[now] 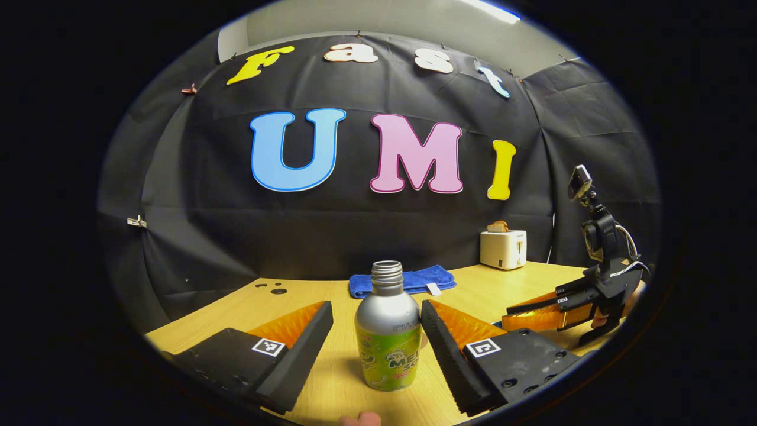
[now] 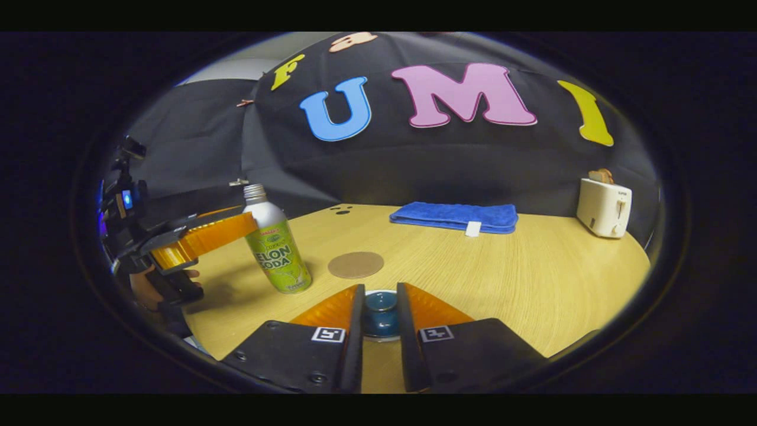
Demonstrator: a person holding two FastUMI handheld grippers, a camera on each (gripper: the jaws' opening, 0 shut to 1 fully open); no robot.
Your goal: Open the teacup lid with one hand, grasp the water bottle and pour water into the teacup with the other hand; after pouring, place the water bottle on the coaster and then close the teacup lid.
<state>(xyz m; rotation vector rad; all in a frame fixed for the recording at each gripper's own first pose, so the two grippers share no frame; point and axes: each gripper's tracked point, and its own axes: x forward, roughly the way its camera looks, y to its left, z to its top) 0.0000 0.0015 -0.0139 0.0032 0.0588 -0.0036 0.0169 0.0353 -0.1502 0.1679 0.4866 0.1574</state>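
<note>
A silver and green water bottle [image 1: 387,331], uncapped, stands upright on the wooden table [image 2: 532,278]. My left gripper [image 1: 375,307] is open around it; the right-hand finger is close against its side and the left-hand finger stands apart. In the right gripper view the bottle [image 2: 277,248] is at the left, with the left gripper [image 2: 251,228] beside it. My right gripper [image 2: 380,290] is shut on the blue knob of the teacup lid [image 2: 380,310]; the cup below is hidden. A round brown coaster [image 2: 355,264] lies between bottle and lid.
A folded blue towel [image 2: 454,216] lies at the back of the table. A white toaster [image 2: 603,207] with bread in it stands at the back right. A hand holds the left gripper's handle [image 2: 148,290]. The right gripper [image 1: 508,316] appears right of the bottle.
</note>
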